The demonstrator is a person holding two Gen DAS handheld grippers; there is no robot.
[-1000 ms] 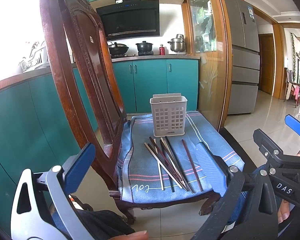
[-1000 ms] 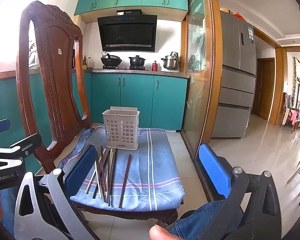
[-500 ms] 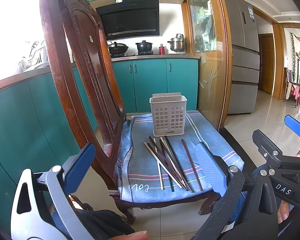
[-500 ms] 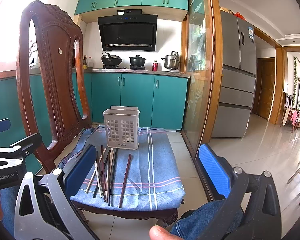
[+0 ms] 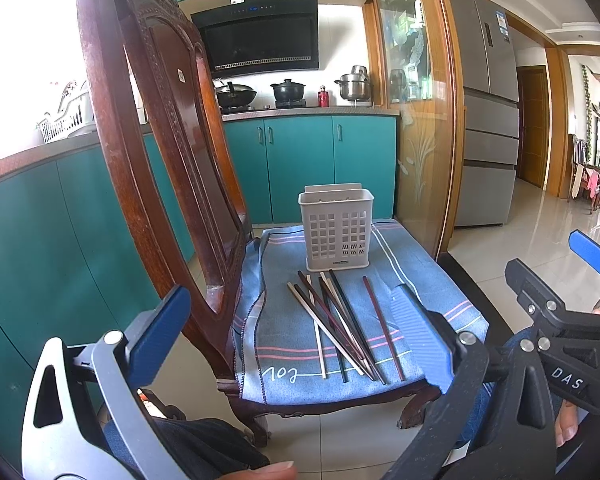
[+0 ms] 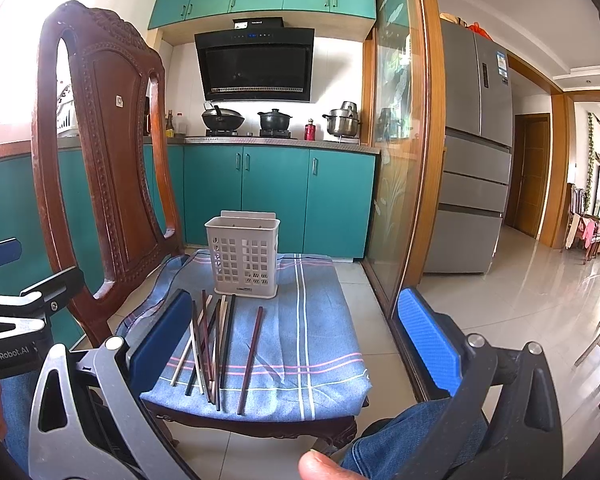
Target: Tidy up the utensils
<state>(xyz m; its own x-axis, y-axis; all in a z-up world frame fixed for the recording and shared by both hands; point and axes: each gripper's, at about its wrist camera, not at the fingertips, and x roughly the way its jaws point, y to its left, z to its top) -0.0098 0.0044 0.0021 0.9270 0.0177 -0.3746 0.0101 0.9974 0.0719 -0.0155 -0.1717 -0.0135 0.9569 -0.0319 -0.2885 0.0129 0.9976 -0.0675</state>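
Wood and lacquer are what the chopsticks (image 5: 336, 320) appear to be made of: some are dark brown, some pale, and one reddish stick (image 5: 382, 338) is lying apart from the bundle, on the side away from the chair back (image 5: 148, 152). All of them are laid on the blue striped cloth (image 5: 292, 344) that covers the chair seat, just in front of the white perforated holder (image 5: 335, 233), which is standing upright on the same cloth and is seen empty through its holes.

The sticks are judged to be light, stiff and rather slippery, since they are thin and smooth. In the bundle they are crossed over each other, so one stick is not easily taken without the others being disturbed. The single reddish stick is judged to be the easiest to take first, and it is best pinched near its middle, across its width, so that it does not tip when lifted. The soft cloth under it gives a little, which may help the pads get beneath it.

The left gripper (image 5: 304, 324) is held wide open with nothing between its blue pads, and the right gripper (image 6: 296, 332) is also spread open and empty. Both are kept well short of the holder.
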